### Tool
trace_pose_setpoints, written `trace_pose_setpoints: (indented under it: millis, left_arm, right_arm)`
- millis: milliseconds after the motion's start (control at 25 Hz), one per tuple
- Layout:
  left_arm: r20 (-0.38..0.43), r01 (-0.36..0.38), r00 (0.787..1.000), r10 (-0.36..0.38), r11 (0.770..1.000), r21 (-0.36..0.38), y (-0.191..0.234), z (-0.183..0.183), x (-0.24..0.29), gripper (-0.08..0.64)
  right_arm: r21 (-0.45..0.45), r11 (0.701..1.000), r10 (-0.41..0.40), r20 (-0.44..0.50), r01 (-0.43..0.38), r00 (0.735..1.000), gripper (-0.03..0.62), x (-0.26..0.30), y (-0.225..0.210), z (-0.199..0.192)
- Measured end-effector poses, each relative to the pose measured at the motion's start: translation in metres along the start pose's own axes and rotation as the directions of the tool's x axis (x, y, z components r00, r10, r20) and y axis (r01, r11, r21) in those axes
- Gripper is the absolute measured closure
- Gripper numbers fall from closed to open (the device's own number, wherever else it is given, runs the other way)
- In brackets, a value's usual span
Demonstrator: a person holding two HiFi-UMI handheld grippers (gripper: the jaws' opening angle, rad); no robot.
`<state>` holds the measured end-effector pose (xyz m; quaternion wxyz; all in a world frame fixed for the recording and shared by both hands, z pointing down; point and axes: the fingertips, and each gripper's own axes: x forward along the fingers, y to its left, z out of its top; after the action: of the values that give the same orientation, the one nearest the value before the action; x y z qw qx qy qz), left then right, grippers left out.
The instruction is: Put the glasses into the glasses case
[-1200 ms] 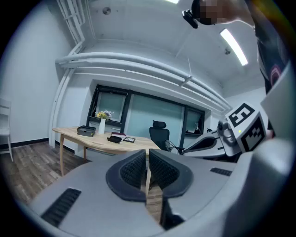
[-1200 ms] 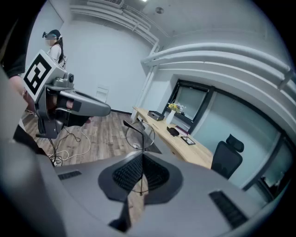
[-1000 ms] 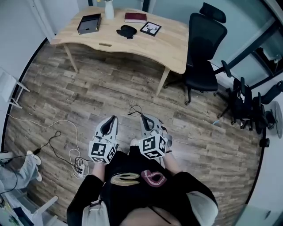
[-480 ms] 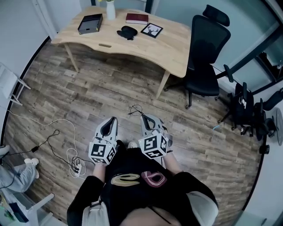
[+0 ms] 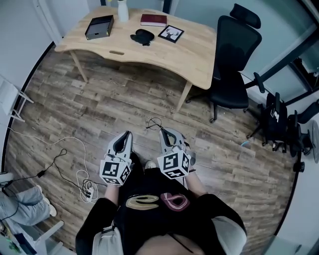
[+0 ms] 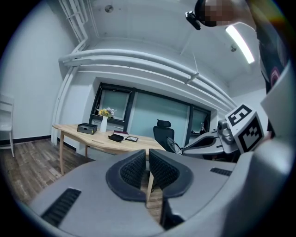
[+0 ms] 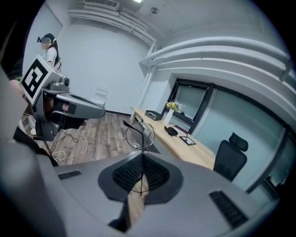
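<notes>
Thin round wire glasses (image 7: 138,134) stick up ahead of my right gripper (image 7: 141,159), which is shut on one of their arms; in the head view they show as a dark wire loop (image 5: 153,122) beyond the right gripper (image 5: 162,132). My left gripper (image 5: 129,133) is level beside it, its jaws (image 6: 145,155) almost together with nothing between them. Both are held over the wooden floor, well short of the desk (image 5: 164,52). A black glasses case (image 5: 142,36) lies on the desk's far side, also small in the right gripper view (image 7: 171,131).
On the desk stand a black box (image 5: 98,26), a white vase (image 5: 122,10), a red book (image 5: 153,20) and a framed picture (image 5: 171,33). A black office chair (image 5: 232,60) stands at the desk's right end. Cables (image 5: 75,164) trail on the floor at left, near another person's legs (image 5: 25,206).
Both grippers have drifted slightly forward toward the desk, the glasses still clamped in the right one. The person's legs at the lower left have shifted along the floor.
</notes>
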<state>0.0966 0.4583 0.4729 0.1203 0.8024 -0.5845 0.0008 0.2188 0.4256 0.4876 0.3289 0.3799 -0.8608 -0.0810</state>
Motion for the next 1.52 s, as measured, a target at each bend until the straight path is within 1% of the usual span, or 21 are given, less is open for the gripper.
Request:
trace_pose_setpoints:
  millis: [400, 640, 800, 1000, 1280, 1520]
  left_arm:
    - [0.002, 0.030, 1.000, -0.030, 0.999, -0.010, 0.045, 0.019, 0.046, 0.526]
    - [0.012, 0.070, 0.997, -0.070, 0.998, -0.004, 0.082, 0.034, 0.078, 0.526]
    - [0.011, 0.110, 0.994, -0.110, 0.994, 0.006, 0.105, 0.043, 0.102, 0.526]
    - [0.001, 0.156, 0.988, -0.156, 0.987, 0.021, 0.139, 0.056, 0.126, 0.526]
    - [-0.020, 0.209, 0.978, -0.208, 0.977, 0.037, 0.182, 0.067, 0.147, 0.526]
    - [-0.034, 0.248, 0.969, -0.246, 0.968, 0.039, 0.207, 0.070, 0.156, 0.526]
  right_arm:
    - [0.004, 1.000, -0.027, -0.030, 0.027, 0.999, 0.580, 0.045, -0.024, 0.025]
    - [0.014, 0.998, -0.055, -0.051, 0.056, 0.997, 0.580, 0.082, -0.034, 0.045]
    - [0.035, 0.996, -0.078, -0.057, 0.080, 0.995, 0.580, 0.110, -0.042, 0.062]
    - [0.031, 0.996, -0.087, -0.073, 0.089, 0.994, 0.580, 0.147, -0.042, 0.083]
    - [0.072, 0.990, -0.114, -0.092, 0.120, 0.989, 0.580, 0.187, -0.038, 0.106]
    - [0.102, 0.984, -0.136, -0.116, 0.148, 0.984, 0.580, 0.207, -0.031, 0.116]
